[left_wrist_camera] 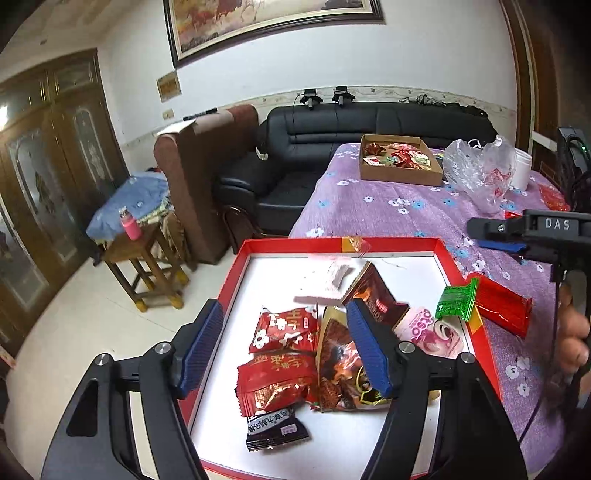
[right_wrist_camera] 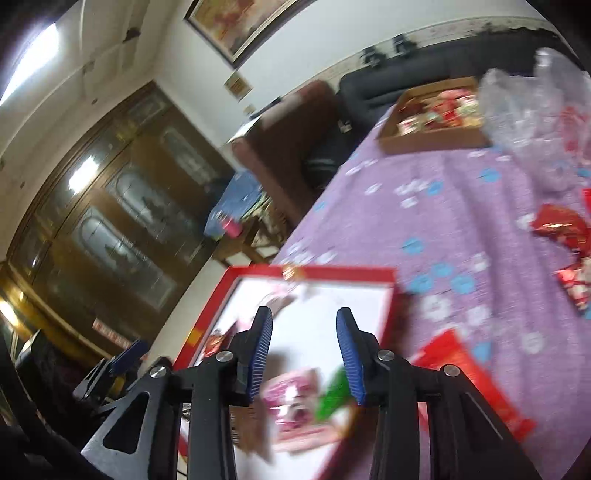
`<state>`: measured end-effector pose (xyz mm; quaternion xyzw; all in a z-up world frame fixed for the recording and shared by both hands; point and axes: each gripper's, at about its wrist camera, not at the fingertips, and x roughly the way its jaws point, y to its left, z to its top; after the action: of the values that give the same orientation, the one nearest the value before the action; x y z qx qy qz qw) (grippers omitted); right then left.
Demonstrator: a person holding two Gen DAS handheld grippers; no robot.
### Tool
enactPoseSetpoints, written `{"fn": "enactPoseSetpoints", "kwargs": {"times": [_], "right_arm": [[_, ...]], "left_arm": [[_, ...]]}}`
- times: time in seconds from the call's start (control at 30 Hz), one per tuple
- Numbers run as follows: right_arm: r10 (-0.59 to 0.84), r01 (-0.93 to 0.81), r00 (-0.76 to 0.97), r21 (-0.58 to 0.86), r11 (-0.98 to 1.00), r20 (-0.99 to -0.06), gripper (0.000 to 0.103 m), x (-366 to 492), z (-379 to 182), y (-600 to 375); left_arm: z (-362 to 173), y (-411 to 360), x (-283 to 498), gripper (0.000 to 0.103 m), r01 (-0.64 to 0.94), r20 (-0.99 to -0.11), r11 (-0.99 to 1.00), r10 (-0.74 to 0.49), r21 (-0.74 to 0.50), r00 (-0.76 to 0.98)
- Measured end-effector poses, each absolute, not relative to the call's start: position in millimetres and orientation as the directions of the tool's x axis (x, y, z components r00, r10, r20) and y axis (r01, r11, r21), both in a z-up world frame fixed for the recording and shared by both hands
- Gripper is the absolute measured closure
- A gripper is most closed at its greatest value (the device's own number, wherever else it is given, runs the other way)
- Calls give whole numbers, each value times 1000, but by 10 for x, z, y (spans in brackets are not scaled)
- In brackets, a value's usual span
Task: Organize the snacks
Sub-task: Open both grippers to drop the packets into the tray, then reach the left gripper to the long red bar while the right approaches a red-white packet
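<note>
Black leather sofa [left_wrist_camera: 332, 129] standing against the white wall, two small black devices [left_wrist_camera: 325, 96] sitting on its back. Framed painting [left_wrist_camera: 273, 22] hanging above. Brown armchair [left_wrist_camera: 199, 177] standing beside the sofa, to its left. Wooden stool [left_wrist_camera: 147, 266] standing on the pale floor near the armchair, carrying folded blue cloth [left_wrist_camera: 125, 199] and a pink bottle [left_wrist_camera: 130, 224]. Dark wooden cabinet [left_wrist_camera: 48, 158] with glass doors lining the left wall. Purple flowered tablecloth [left_wrist_camera: 388, 206] covering the table. White cup [left_wrist_camera: 521, 168] standing on the tablecloth at the far right.
</note>
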<state>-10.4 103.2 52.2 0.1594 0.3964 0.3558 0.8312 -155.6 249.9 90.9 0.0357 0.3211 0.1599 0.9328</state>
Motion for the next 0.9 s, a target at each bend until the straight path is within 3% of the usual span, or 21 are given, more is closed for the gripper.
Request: {"fn": "enactPoseSetpoints", "kwargs": {"times": [0.2,0.47,0.9], "right_arm": [[691,-395,490,572,719,-531,63,45,494,517],[694,-299,512,652,697,-506,59,210,310,36],[709,-308,506,665,680,-491,59,209,346,-53]], "left_arm": [[1005,2299,-1502,22,-277,-561,931,364,237,743],[1069,2080,-1423,22,-249,-546,926,369,282,752],[1016,1798,-1278,22,-200,-563,925,357,323,746]]}}
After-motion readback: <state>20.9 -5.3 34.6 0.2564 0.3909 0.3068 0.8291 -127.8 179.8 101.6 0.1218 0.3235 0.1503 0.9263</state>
